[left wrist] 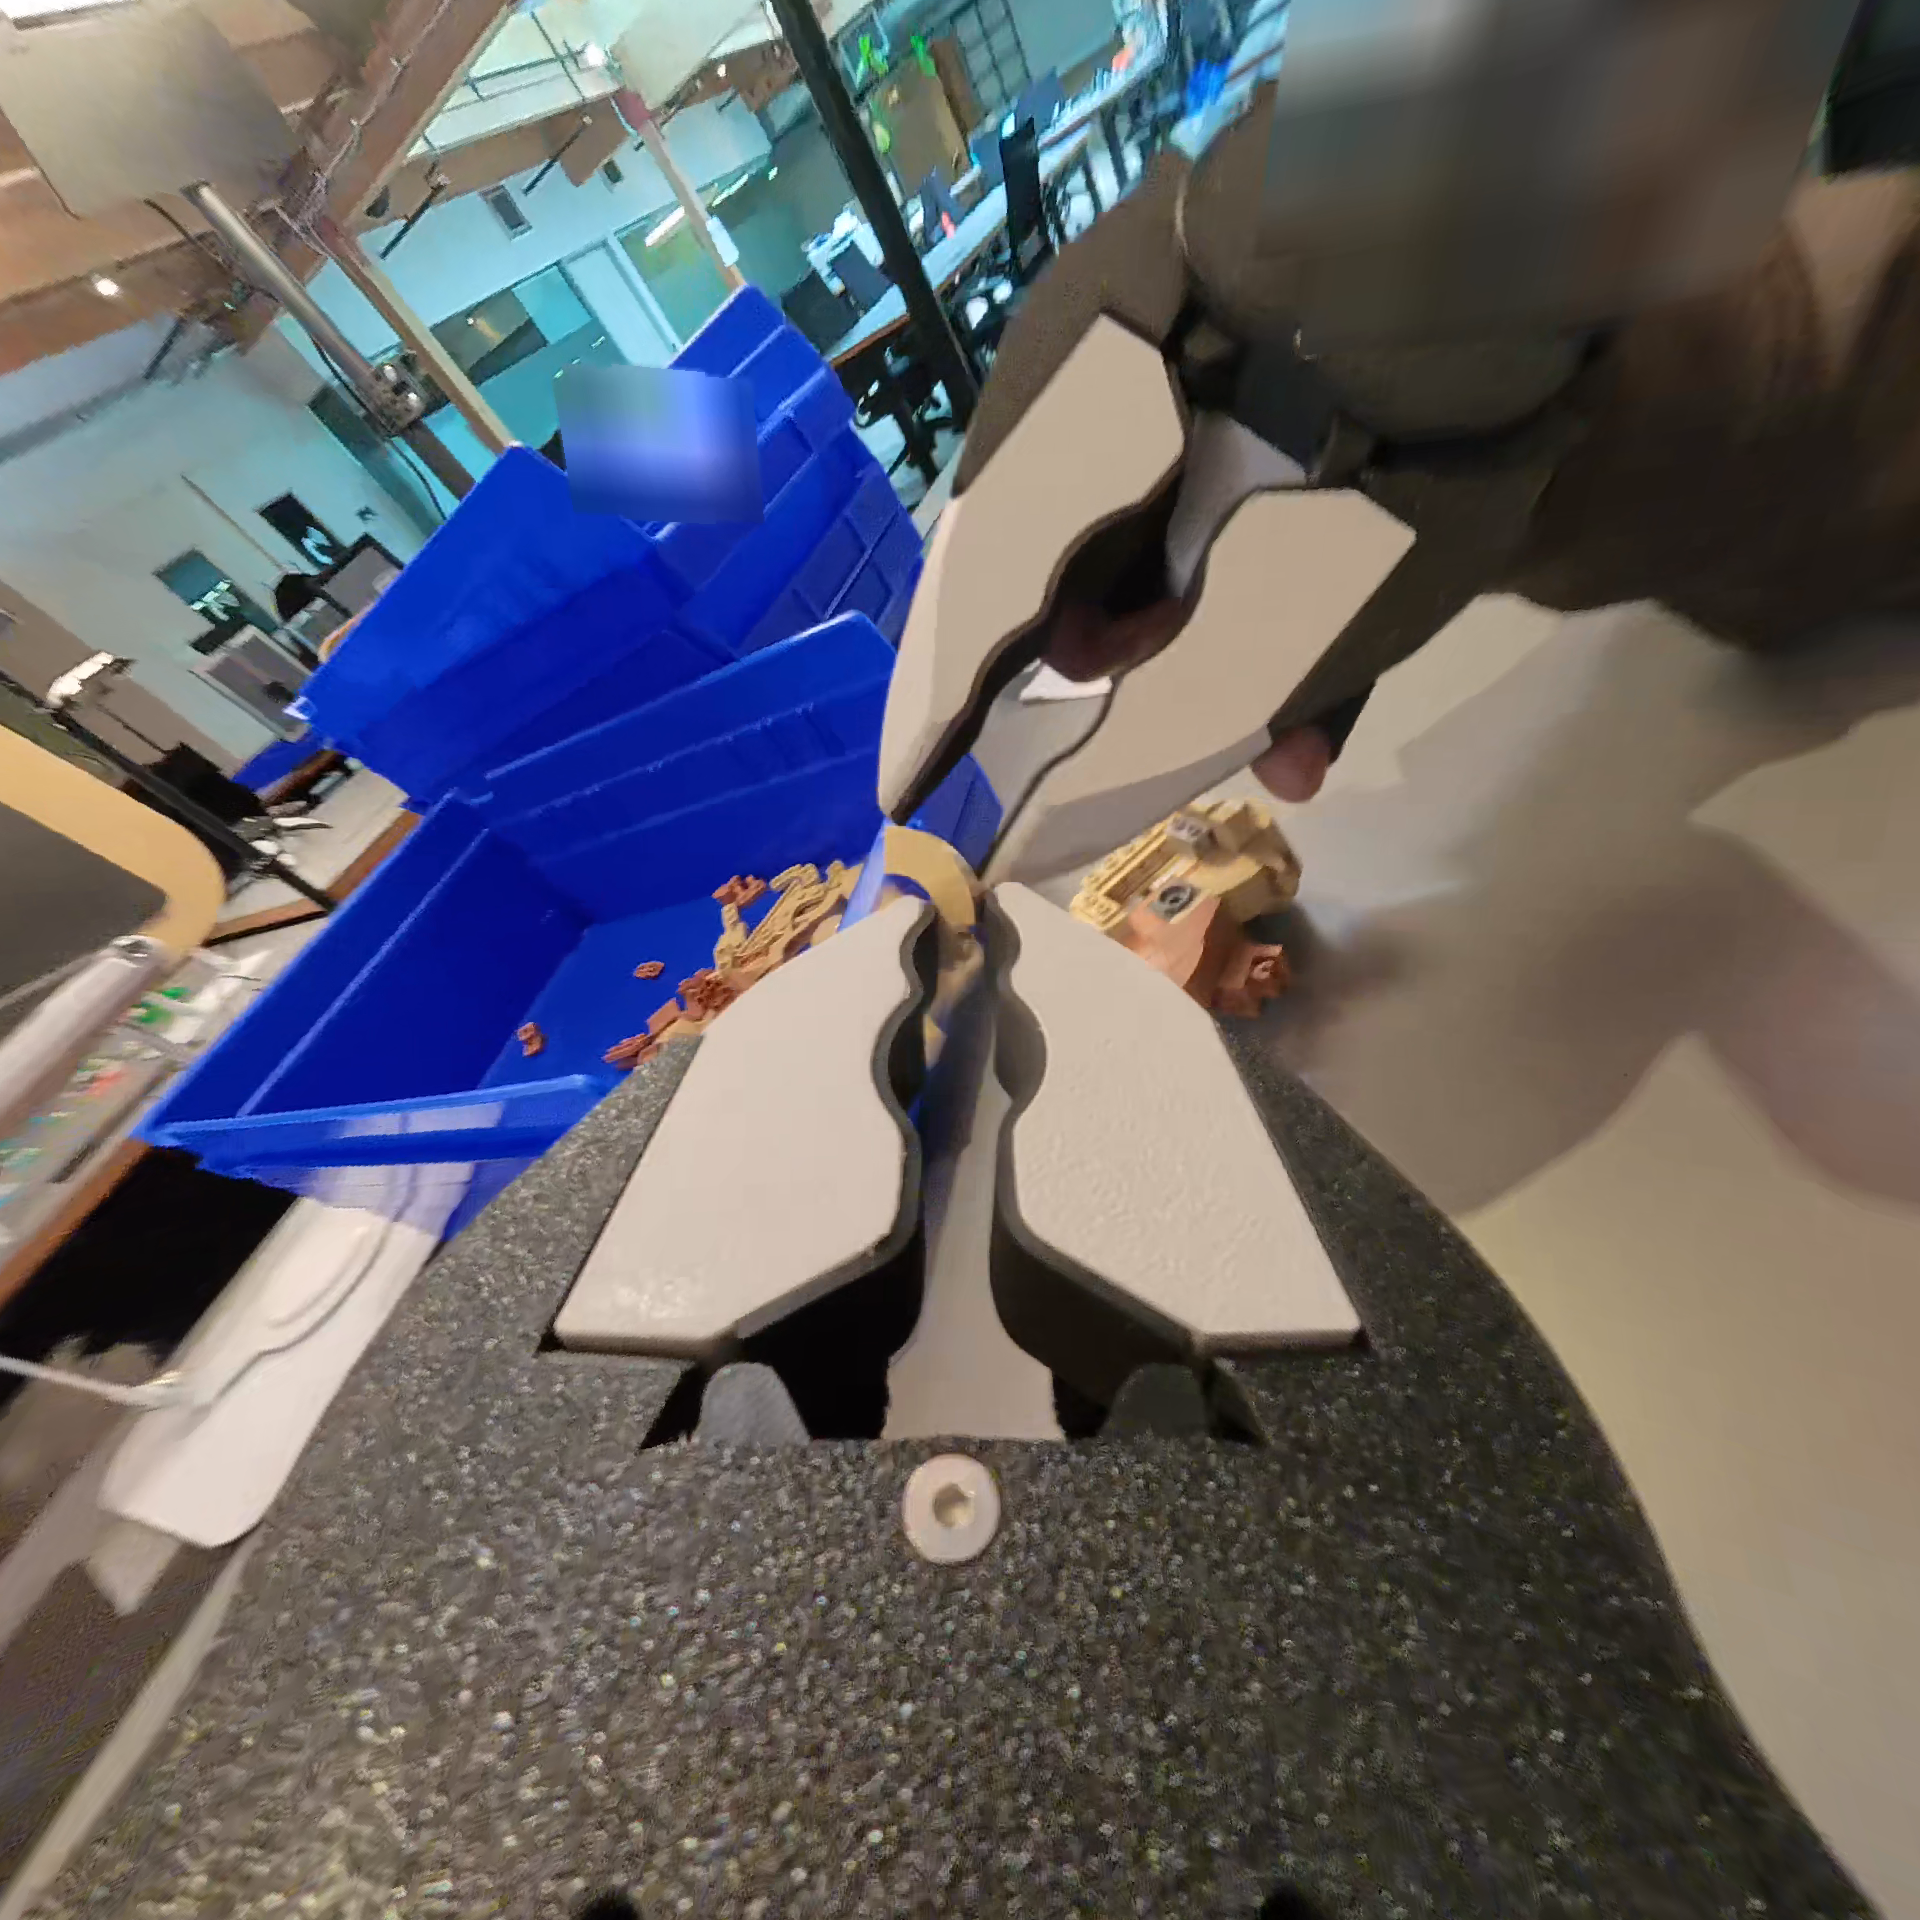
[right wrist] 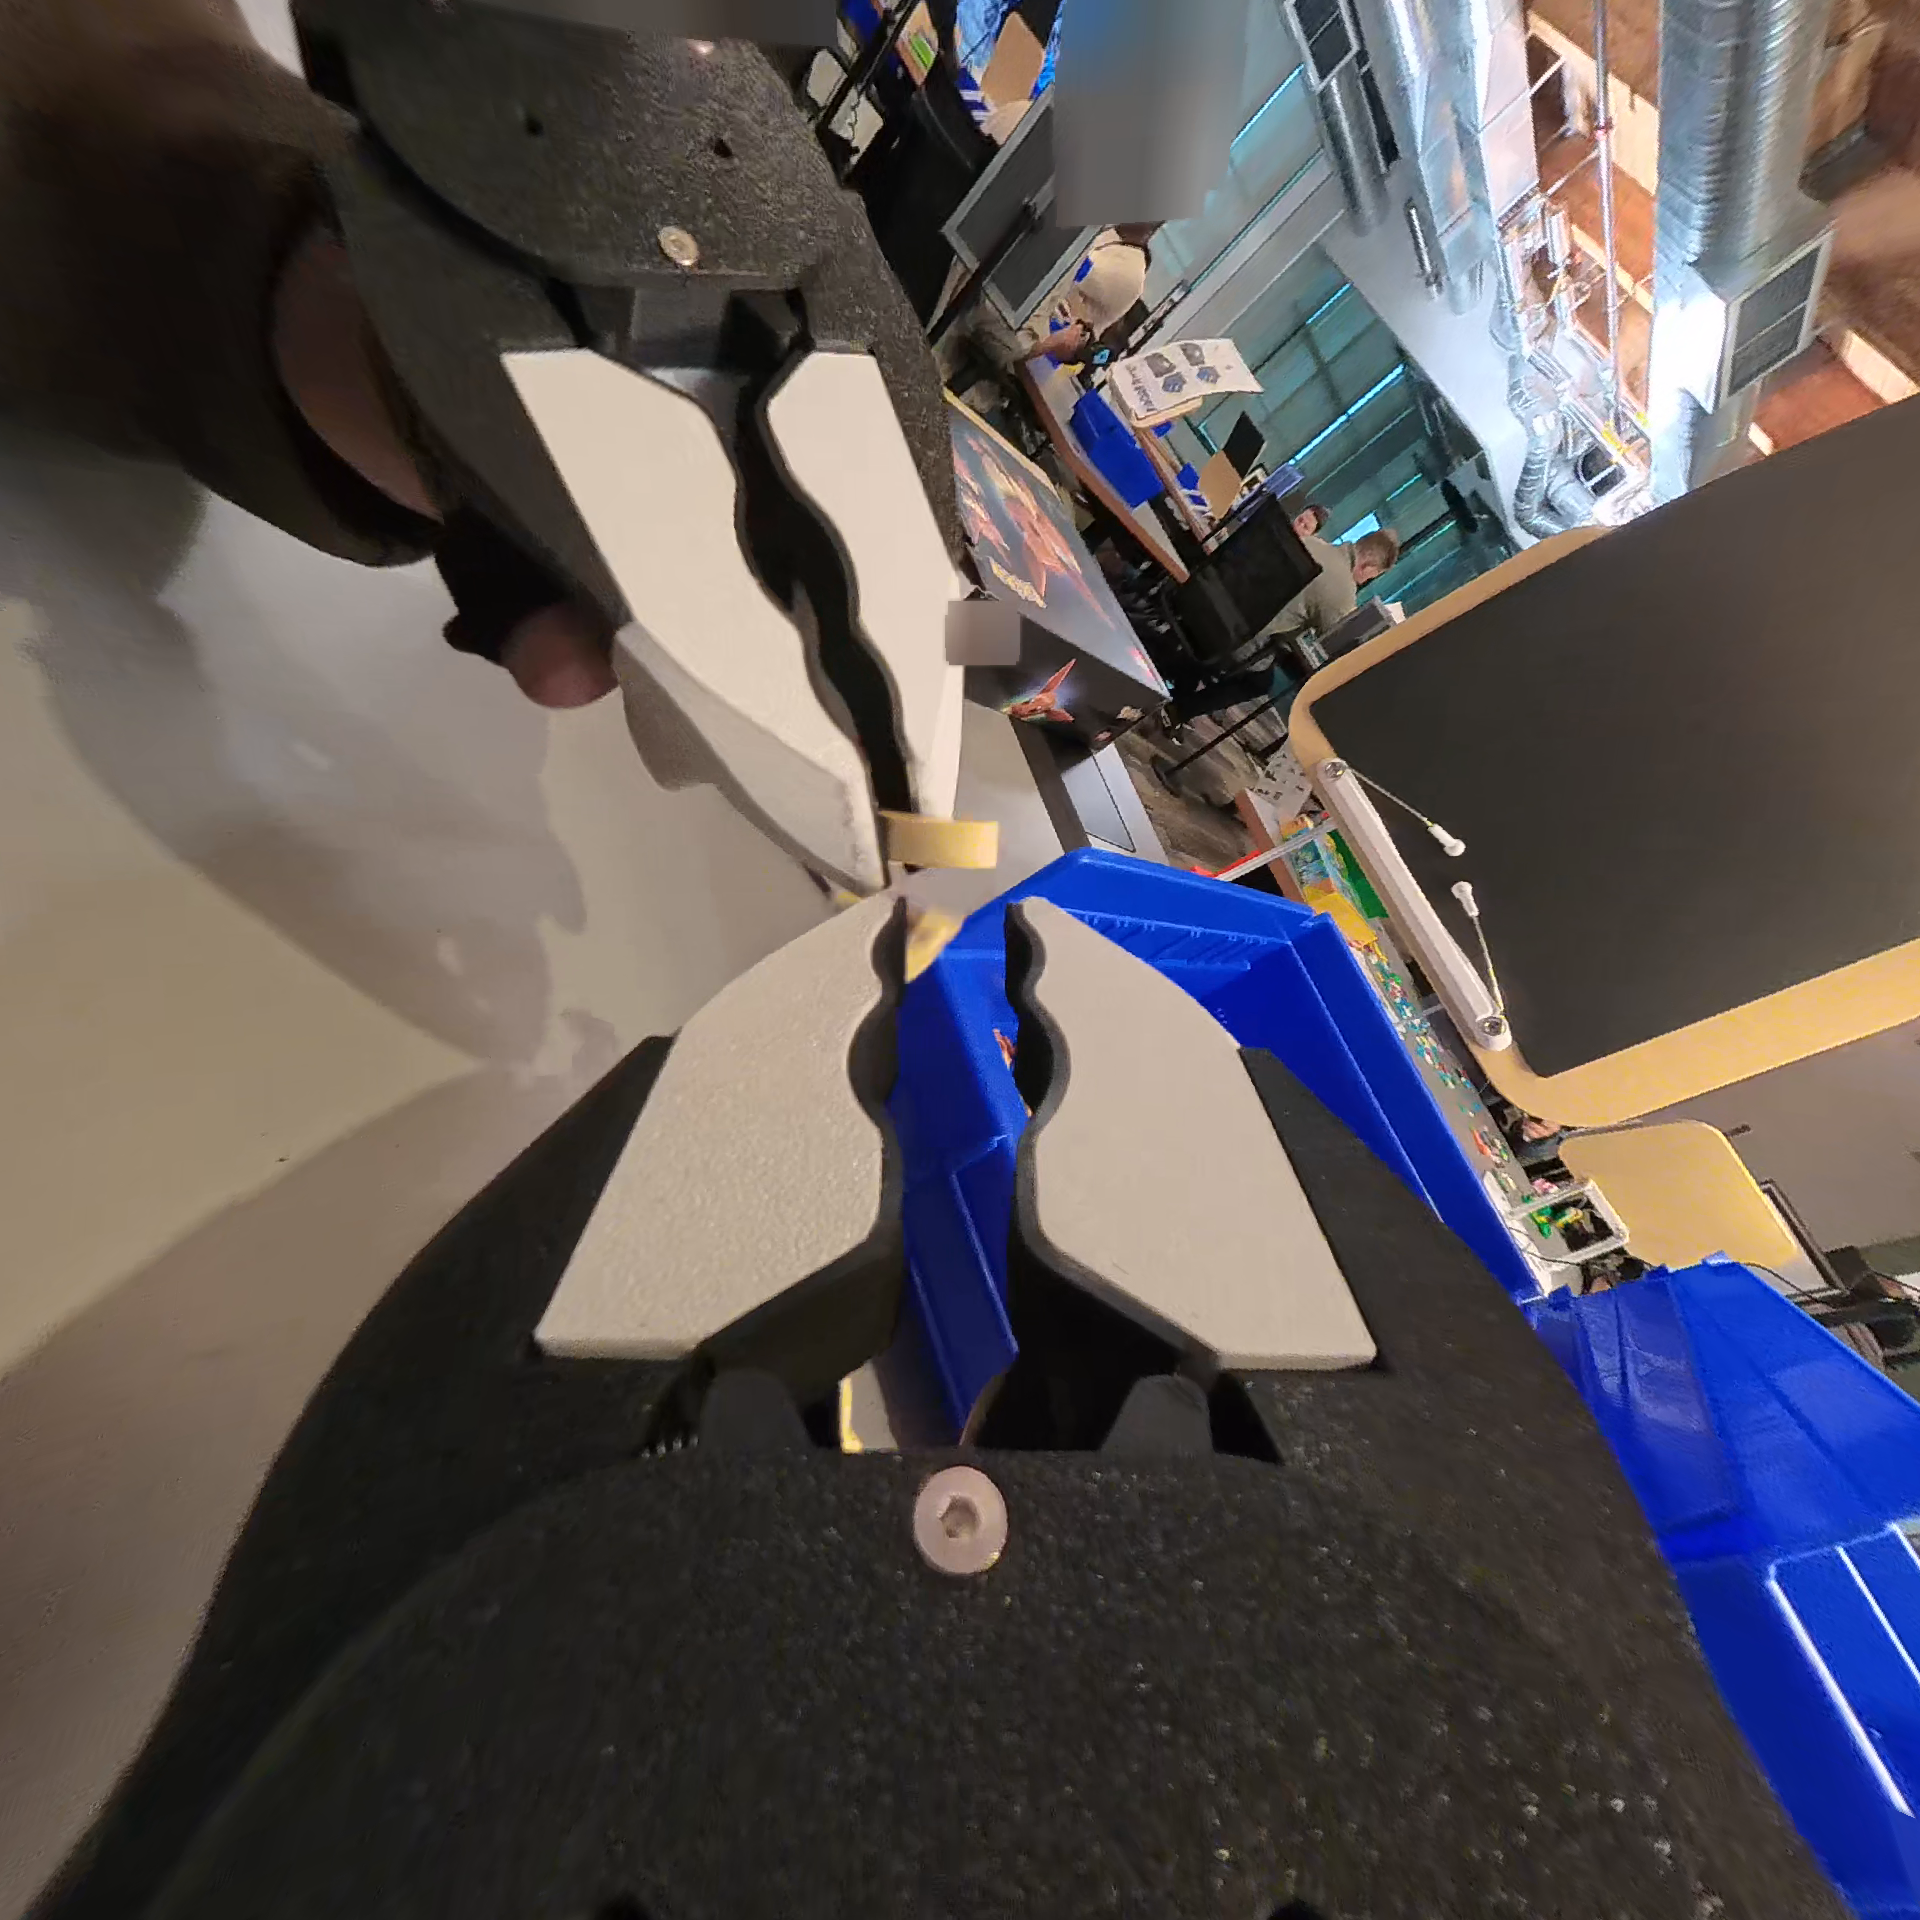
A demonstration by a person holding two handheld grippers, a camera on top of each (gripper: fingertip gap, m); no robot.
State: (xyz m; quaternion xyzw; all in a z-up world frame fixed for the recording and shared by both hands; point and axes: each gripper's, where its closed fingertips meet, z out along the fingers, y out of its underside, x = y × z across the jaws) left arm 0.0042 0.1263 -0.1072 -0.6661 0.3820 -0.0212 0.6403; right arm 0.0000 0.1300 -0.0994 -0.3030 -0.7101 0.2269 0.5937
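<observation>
Tan plastic is the centre of it: a curved tan piece [left wrist: 928, 868] sits where the two claws meet tip to tip above the grey table [left wrist: 1558, 1403]. Left gripper [left wrist: 961, 914] has its fingers nearly together, pinching that piece. Right gripper [right wrist: 951, 920] stands with jaws apart, one tip brushing the tan piece [right wrist: 940, 840]; whether it grips is unclear. Blue bin [left wrist: 416, 997] lies just beside, loose bricks inside. A tan brick model [left wrist: 1195, 894] is half hidden behind the fingers.
</observation>
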